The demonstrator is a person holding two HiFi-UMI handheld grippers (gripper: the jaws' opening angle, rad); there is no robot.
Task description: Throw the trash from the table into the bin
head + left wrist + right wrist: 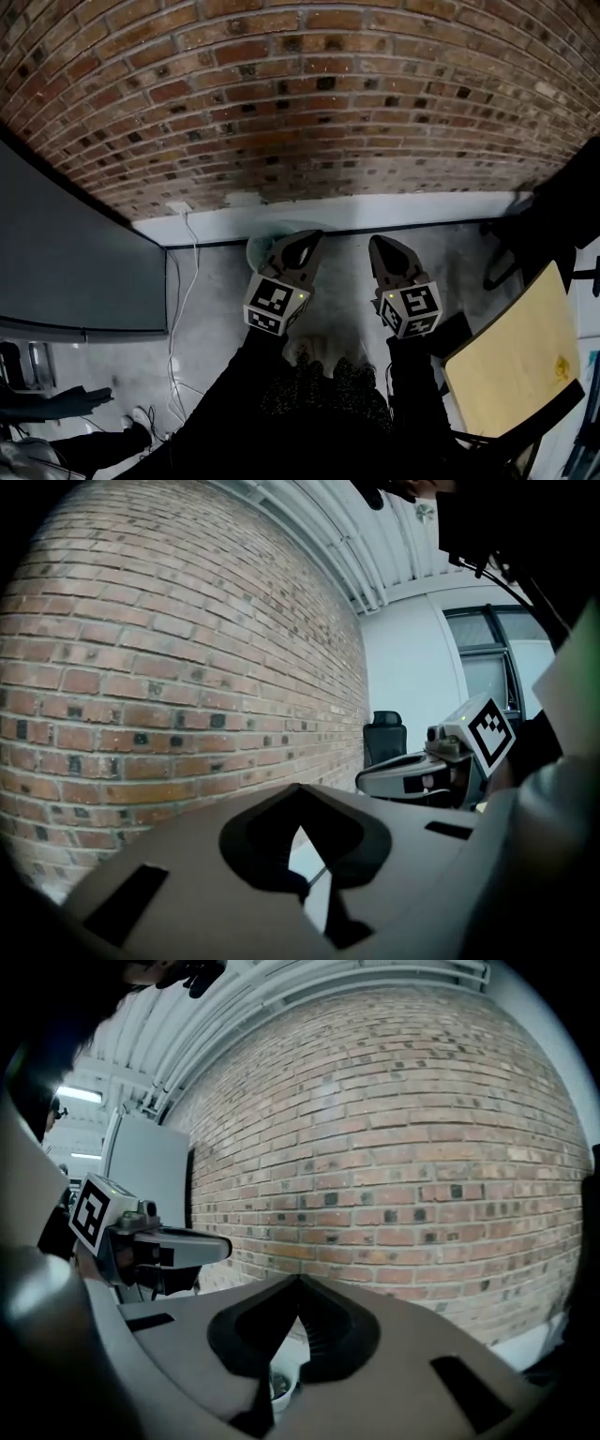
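Bin (265, 243) sits at the brick wall (309, 112), floor (216, 295) open beside it.

Grey concrete floor (216, 291) at the foot of a brick wall (309, 94). Pale round bin (258, 246) at twelve o'clock; thin white cable (174, 309) trailing at nine o'clock.

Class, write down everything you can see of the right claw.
The right claw is a grey-brown, plastic-looking tool with two jaws, closed together to a point with nothing between them. A white cube with black square markers and a small green light sits at its rear. An arm in a dark sleeve holds it above the grey floor, pointing toward the brick wall, beside the left claw but apart from it.
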